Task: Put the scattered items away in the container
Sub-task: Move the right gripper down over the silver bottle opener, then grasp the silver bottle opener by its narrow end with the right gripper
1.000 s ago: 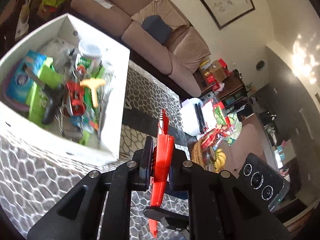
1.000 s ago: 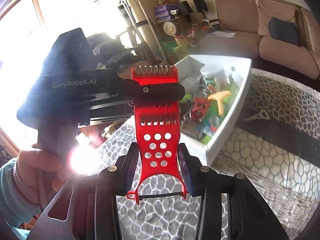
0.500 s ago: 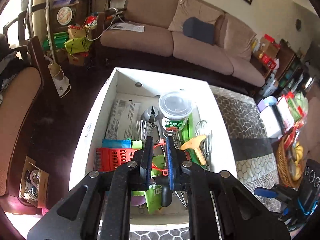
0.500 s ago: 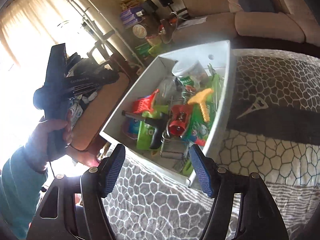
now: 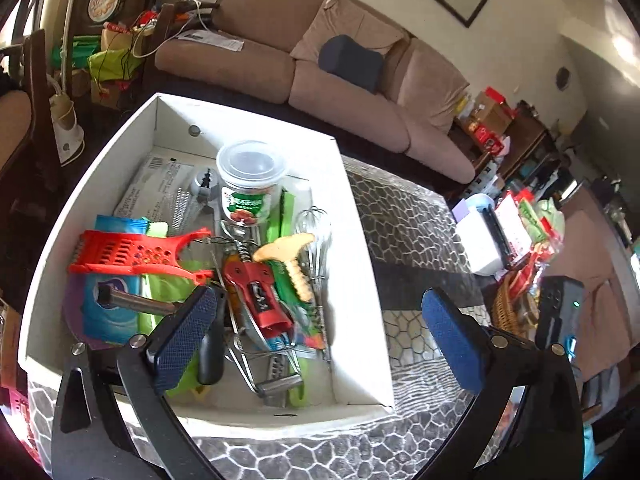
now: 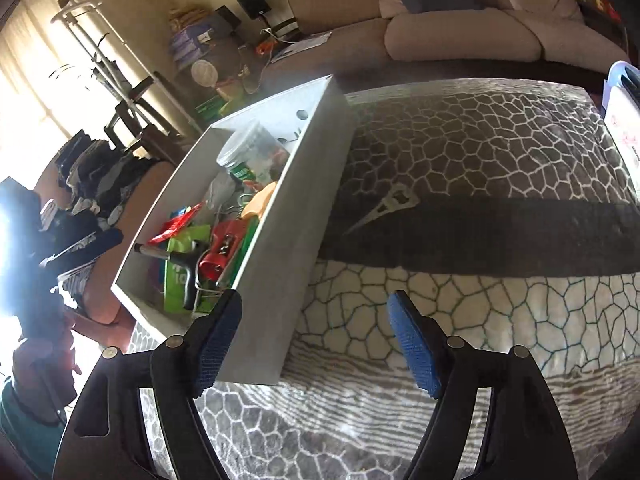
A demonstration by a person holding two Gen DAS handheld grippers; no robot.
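From the left wrist view, we see our left gripper (image 5: 316, 324) spread wide with nothing in it, above the near end of the white box (image 5: 362, 264). The box sits on the patterned surface (image 5: 404, 216). Inside it the red grater (image 5: 128, 256) lies on its side on top of green and blue packets, next to a red corkscrew (image 5: 256, 292), a whisk (image 5: 318, 228) and a jar with a clear lid (image 5: 250, 184). From the right wrist view, our right gripper (image 6: 316, 344) is spread wide too and holds nothing. It hangs over the surface just beside the box (image 6: 288, 248). A small metal bottle opener (image 6: 386, 208) lies alone on the surface, outside the box.
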